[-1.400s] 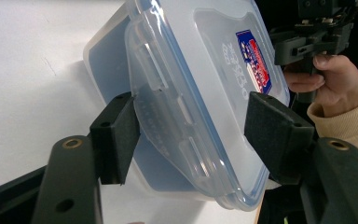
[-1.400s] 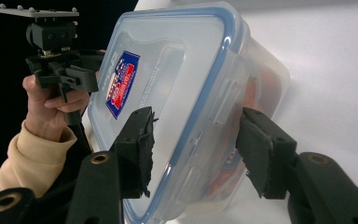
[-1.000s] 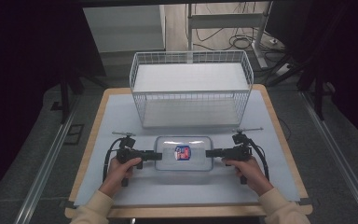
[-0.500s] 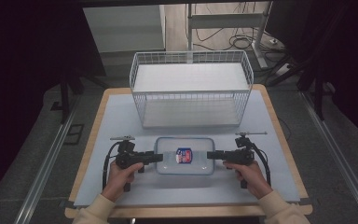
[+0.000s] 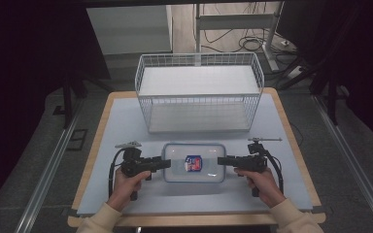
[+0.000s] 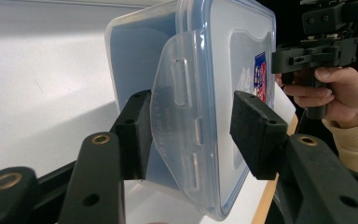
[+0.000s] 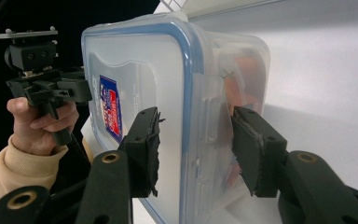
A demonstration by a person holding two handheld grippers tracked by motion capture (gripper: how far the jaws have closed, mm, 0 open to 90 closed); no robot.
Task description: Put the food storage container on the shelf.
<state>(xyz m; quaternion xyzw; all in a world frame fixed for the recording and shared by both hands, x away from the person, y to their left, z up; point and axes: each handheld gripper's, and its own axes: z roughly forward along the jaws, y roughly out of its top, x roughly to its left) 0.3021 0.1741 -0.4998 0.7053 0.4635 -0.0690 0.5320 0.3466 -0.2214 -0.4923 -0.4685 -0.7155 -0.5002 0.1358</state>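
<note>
A clear box (image 5: 193, 162) with a blue-rimmed lid lies flat on the white mat (image 5: 126, 121), near the table's 6 o'clock edge and midway across it. From 12 o'clock a white wire basket (image 5: 199, 97) stands beyond it, with a strip of bare mat between the two. Open mat runs out to 9 and 3 o'clock past both hands, and a narrower band separates the box from the front edge. The wooden table rim (image 5: 95, 141) frames the mat on all sides.

The left gripper (image 5: 166, 164) comes in from 9 o'clock and the right gripper (image 5: 221, 161) from 3 o'clock, each at a short end of the box. In the left gripper view the jaws stand wide on either side of the box's end latch (image 6: 179, 116), one pad (image 6: 137, 130) close against the box wall, the other pad (image 6: 254, 133) apart from the lid. In the right gripper view the jaws also straddle the box's rim, gaping, neither pad clearly pressing.

Compared with a second ago, the box and both grippers sit nearer the 6 o'clock edge, further from the basket.

The basket holds nothing visible. Inside the box something orange-red (image 7: 242, 77) shows blurred through the wall; what it is cannot be told. A blue and red label (image 5: 193, 162) sits on the lid.
</note>
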